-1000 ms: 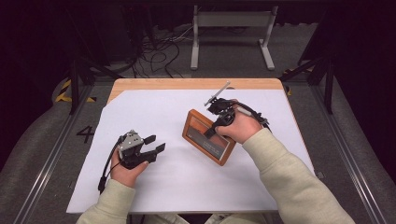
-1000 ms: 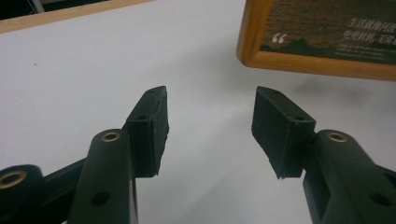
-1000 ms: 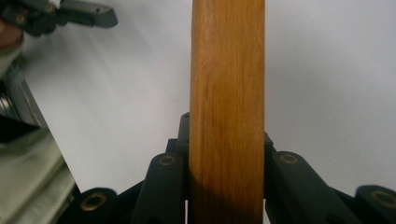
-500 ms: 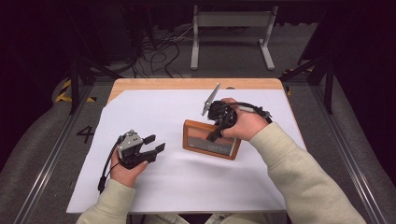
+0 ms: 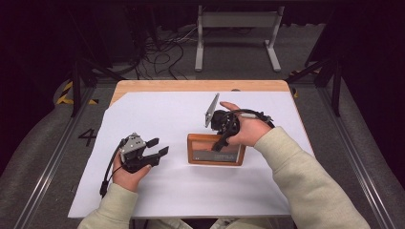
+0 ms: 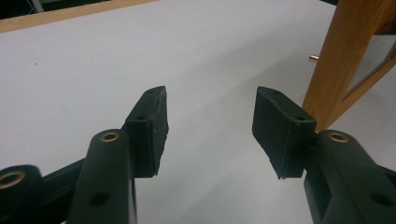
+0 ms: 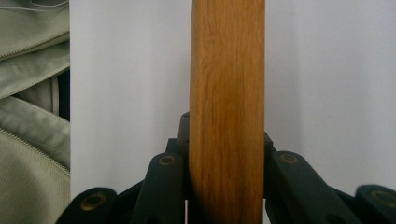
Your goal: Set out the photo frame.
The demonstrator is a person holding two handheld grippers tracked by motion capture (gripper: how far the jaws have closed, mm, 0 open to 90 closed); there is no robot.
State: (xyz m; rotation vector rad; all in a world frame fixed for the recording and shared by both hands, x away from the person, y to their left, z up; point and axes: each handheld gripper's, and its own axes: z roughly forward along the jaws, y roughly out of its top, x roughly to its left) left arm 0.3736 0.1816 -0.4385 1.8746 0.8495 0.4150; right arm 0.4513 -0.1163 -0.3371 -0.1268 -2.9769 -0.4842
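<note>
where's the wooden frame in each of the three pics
High view: the wooden frame sits just right of centre on the white sheet, under the right gripper.
Left gripper view: its edge rises at the far right, beyond the open left gripper.
Right gripper view: its rail runs up the middle, clamped between the jaws.
Shared landmark: the white sheet.

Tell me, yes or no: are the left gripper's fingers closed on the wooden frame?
No, the left gripper has open fingers around nothing, with the wooden frame beside them.

Place: a lab or recording studio.
Evidence: dark surround, loose cables (image 5: 160,52) on the floor beyond the bench's (image 5: 191,86) far edge, metal stand (image 5: 237,21).
</note>
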